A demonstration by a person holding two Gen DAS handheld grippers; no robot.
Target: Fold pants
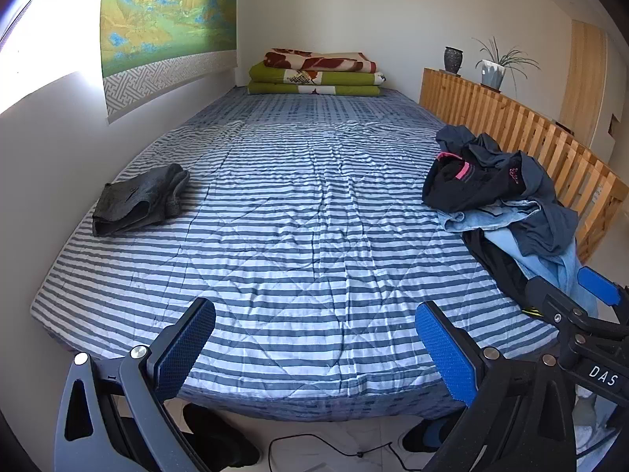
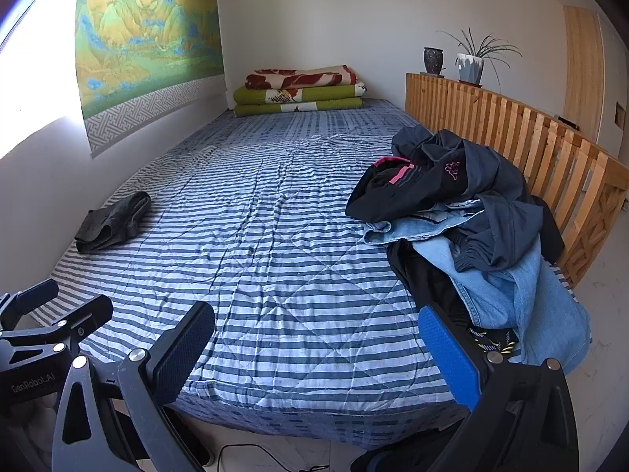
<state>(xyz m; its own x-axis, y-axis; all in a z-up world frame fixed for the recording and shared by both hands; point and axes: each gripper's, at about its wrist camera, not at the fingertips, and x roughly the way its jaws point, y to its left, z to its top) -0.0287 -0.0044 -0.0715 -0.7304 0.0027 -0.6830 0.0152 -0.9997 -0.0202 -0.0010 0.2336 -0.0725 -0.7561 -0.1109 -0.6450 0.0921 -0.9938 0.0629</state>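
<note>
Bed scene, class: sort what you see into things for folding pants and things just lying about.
For the job: heap of unfolded pants; folded dark grey pants; left tool and right tool, both open.

Lying about: stacked blankets; potted plant; dark vase.

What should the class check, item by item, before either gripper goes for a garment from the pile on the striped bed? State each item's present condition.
1. Left gripper open with nothing between its fingers: ok.
2. Right gripper open and empty: ok.
3. Bare stretch of the striped bed cover free for laying pants flat: ok.
4. Unfolded pile within view on the right side of the bed: ok.
5. A single garment separable from the pile: cannot tell, the pieces overlap.
6. Folded dark grey garment set apart by the left wall, away from the working area: ok.
</note>
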